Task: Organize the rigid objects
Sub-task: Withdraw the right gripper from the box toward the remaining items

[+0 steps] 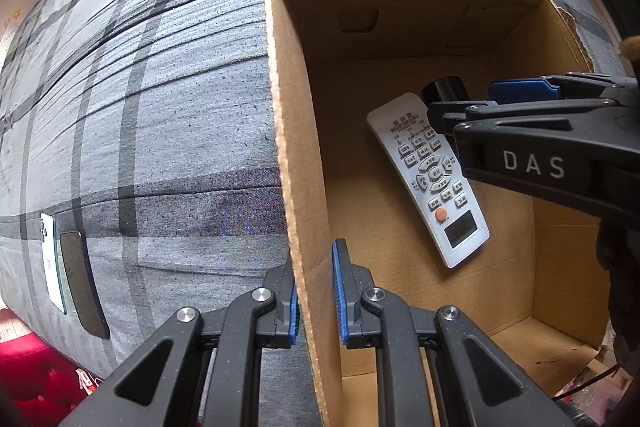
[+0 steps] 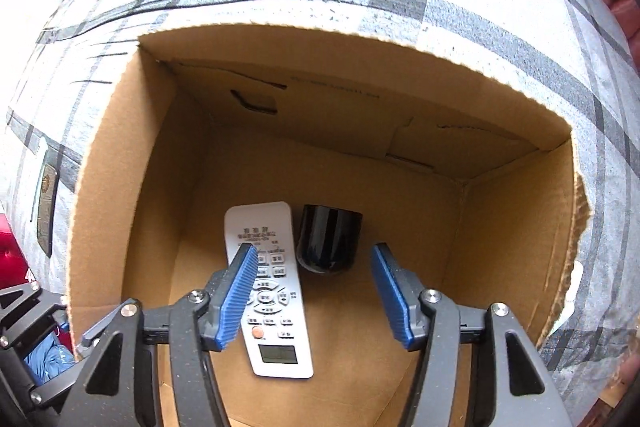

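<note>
On the plaid bedcover at far left lie two phones — a white phone and a dark phone side by side, their details too warped to read; the left gripper is clamped on the near wall of the cardboard box, pads pinching the cardboard; inside, on the floor, the white remote lies face up, its lower part partly hidden behind a blue pad; just beside it lies a black cylinder on its side — what it is stays unclear; the right gripper hangs above them with jaws spread, gripping nothing.
</note>
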A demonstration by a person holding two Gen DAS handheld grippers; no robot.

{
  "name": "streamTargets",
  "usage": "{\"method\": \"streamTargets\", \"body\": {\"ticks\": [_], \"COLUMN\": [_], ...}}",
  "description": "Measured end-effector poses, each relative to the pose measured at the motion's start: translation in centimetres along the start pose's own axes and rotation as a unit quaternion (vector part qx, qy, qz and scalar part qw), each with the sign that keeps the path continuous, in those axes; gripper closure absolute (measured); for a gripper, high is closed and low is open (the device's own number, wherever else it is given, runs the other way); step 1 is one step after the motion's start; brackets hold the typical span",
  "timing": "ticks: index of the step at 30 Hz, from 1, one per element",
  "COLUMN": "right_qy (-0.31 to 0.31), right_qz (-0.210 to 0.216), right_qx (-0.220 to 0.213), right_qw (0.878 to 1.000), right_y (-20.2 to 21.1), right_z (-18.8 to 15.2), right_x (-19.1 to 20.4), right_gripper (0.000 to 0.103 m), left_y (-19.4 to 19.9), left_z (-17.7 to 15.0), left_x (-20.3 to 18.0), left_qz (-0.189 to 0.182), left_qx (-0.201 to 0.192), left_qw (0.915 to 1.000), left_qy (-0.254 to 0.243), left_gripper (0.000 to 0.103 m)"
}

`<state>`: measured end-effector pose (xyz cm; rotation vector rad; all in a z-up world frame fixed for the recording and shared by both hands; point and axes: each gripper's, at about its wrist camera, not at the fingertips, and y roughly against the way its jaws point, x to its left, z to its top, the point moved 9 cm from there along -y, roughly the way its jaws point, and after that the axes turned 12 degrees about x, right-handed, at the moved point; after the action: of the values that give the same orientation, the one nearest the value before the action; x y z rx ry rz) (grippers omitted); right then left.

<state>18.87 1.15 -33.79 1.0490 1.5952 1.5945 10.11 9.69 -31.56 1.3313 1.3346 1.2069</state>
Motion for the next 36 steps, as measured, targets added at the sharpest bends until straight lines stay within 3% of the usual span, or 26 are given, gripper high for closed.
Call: {"method": "streamTargets", "body": {"ticks": [10, 24, 36], "right_qy": [-0.012, -0.029, -0.07], "right_qz": [0.004, 0.01, -0.008], "right_qx": [-0.034, -0.093, -0.113], "right_qw": [0.999, 0.995, 0.991], "right_y": [2.8, 9.0, 13.0], "right_z": [-0.6, -0.5, -2.5], "right_x": [-0.5, -1.3, -6.7], "right_gripper": [0.028, 0.0, 0.0], "left_y": [0.0, 0.1, 0.3], "left_z": [0.0, 0.0, 0.0], "left_x": [-0.1, -0.1, -0.2], "left_qz": [0.004, 0.006, 0.007], "left_qx": [0.0, -0.001, -0.002], "left_qw": [1.0, 1.0, 1.0], "left_qy": [-0.001, 0.0, -0.001], "left_gripper": [0.088, 0.088, 0.088]}}
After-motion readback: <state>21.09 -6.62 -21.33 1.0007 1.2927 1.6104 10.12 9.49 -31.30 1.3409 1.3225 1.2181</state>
